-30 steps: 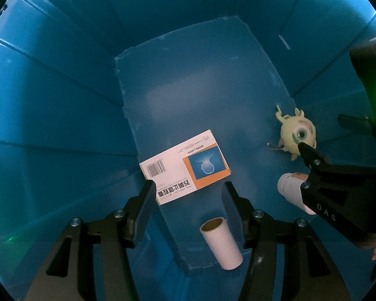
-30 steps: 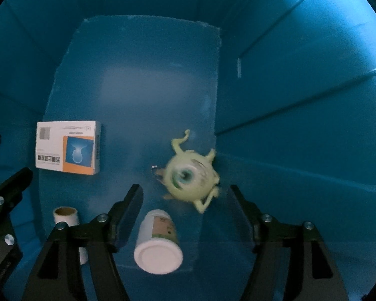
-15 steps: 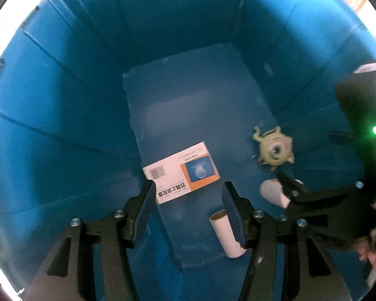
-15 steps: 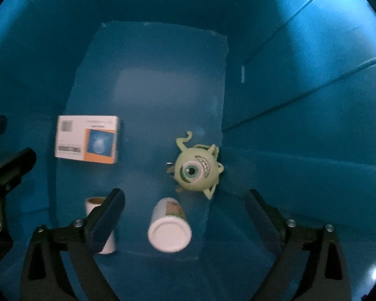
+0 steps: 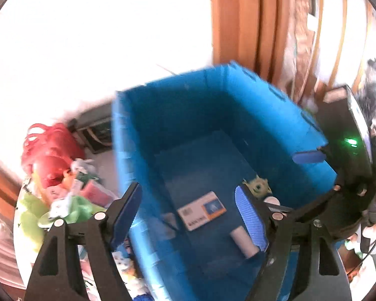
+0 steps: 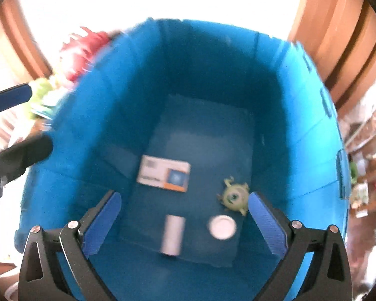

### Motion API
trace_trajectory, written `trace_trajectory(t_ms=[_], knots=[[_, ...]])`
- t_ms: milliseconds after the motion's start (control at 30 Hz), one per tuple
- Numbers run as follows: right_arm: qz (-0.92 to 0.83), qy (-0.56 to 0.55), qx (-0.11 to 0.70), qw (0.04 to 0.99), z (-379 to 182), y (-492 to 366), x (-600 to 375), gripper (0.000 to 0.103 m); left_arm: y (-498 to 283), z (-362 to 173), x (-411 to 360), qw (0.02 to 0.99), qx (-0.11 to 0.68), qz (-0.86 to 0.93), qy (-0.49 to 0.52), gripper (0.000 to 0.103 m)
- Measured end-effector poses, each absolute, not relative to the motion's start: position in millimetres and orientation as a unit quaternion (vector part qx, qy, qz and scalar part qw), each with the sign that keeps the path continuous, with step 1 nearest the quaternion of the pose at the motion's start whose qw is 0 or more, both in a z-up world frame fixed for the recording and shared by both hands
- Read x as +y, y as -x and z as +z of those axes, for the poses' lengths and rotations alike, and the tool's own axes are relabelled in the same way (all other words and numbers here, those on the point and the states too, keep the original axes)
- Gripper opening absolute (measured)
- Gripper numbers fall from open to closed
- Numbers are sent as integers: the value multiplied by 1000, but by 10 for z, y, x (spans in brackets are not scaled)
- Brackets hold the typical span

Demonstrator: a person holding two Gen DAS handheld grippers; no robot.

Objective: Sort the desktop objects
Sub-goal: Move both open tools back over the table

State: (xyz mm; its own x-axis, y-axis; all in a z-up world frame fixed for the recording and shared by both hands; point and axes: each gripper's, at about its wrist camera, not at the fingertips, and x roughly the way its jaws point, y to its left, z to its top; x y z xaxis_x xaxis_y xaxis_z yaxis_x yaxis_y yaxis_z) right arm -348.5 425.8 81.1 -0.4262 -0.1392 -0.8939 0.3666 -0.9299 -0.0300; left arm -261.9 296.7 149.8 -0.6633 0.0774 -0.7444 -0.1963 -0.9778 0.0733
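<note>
Hovering left tongs (image 5: 188, 212), right tongs (image 6: 184, 222), gaping

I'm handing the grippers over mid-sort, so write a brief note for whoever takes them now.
Left gripper: open, empty, jaws just widened.
Right gripper: open wide, empty, jaws just widened.
Both are above the blue bin.
Done, on the bin floor: boxed card, green one-eyed toy, cardboard tube, white-capped bottle.
Left: the pile beside the bin, red and green items, too blurred to name.
</note>
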Motion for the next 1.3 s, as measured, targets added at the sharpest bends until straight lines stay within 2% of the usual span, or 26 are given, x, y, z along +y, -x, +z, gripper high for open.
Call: trace_trajectory(t_ms=[233,533,733,967,1133,1300], knots=[[-878,-431,93,186,1121,2906,3740,103,1931,1480,1981,5,58,935,350,76],[-905,-354,69,224,1156,2289,2797,103,1093,951,611,-100,28,933,345,76],[-899,-360,69,242,866,2118,2149,103,713,418,-54,-139,-2,916,378,76],[-881,-405,70,232,194,2037,1568,103,428,-417,-543,-143,-59,890,428,76],[-891,-378,191,164,-271,1803,1236,103,412,-996,-733,-138,-71,868,472,76],[-862,-438,151,208,-698,1825,1158,103,402,-1442,-812,-116,-88,853,502,76]])
